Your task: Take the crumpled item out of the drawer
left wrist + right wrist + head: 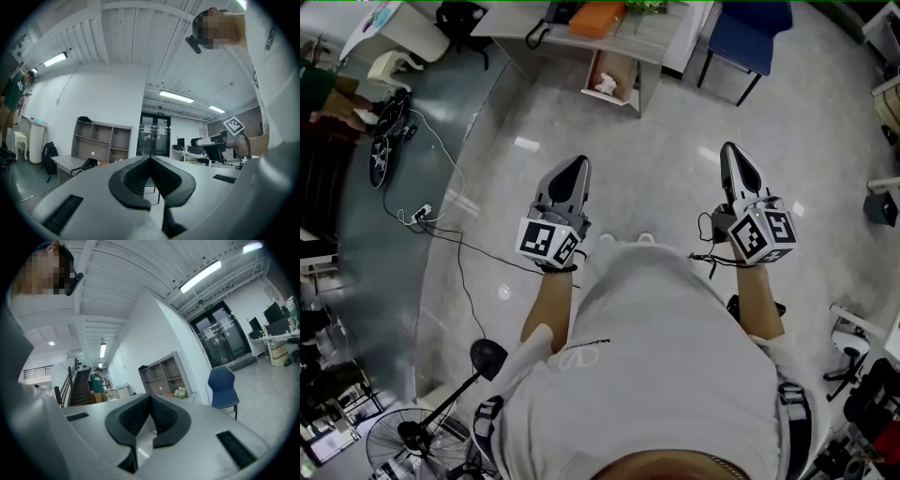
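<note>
Both jaws shut and empty; left gripper (572,169) and right gripper (733,155) over floor (649,159); white item (606,84), perhaps crumpled, under desk (649,36).

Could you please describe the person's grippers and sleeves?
Both the left gripper and right gripper have grey-white shells with black ribbed pads, each carrying a cube of black-and-white square markers. A black cable loops by the right one. The person wears a white short-sleeved shirt.

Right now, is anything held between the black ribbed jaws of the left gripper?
No, the left gripper is shut, tips touching, nothing between.
</note>
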Available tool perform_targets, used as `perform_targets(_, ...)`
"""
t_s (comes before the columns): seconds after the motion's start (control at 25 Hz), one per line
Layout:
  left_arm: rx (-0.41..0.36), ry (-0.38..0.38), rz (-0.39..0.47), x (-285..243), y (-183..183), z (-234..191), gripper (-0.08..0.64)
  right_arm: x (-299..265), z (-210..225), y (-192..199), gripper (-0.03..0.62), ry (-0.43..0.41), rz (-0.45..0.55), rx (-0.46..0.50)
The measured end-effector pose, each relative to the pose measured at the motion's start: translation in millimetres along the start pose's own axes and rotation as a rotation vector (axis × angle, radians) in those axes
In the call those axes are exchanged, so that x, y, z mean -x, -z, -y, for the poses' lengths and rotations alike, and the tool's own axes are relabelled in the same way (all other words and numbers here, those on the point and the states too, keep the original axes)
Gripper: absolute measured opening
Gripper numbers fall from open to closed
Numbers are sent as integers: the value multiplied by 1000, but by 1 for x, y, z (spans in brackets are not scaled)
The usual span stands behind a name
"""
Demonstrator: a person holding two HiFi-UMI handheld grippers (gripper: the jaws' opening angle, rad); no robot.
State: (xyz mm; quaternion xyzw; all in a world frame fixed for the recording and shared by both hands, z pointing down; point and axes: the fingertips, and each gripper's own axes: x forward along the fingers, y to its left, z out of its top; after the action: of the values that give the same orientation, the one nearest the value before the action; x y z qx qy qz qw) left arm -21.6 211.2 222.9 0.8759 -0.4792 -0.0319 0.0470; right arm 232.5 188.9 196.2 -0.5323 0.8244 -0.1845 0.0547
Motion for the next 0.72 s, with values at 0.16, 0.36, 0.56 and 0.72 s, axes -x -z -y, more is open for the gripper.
perform_targets(0.16, -14, -7, -17, -8, 6, -8, 2, -13, 10, 4, 2, 3, -19, -4)
perform_targets(0.36, 24, -58, -15, -16, 18, -41, 2, -29, 14, 11, 2, 13, -37, 11)
perform_targets(0.56, 38, -63, -7, -32, 20, -70, 2, -54, 21, 16, 2, 36, -53, 24)
perform_targets(0.72, 40, -51, -13, -52, 22, -92, 2, -91, 14, 19, 2, 15, -66, 62)
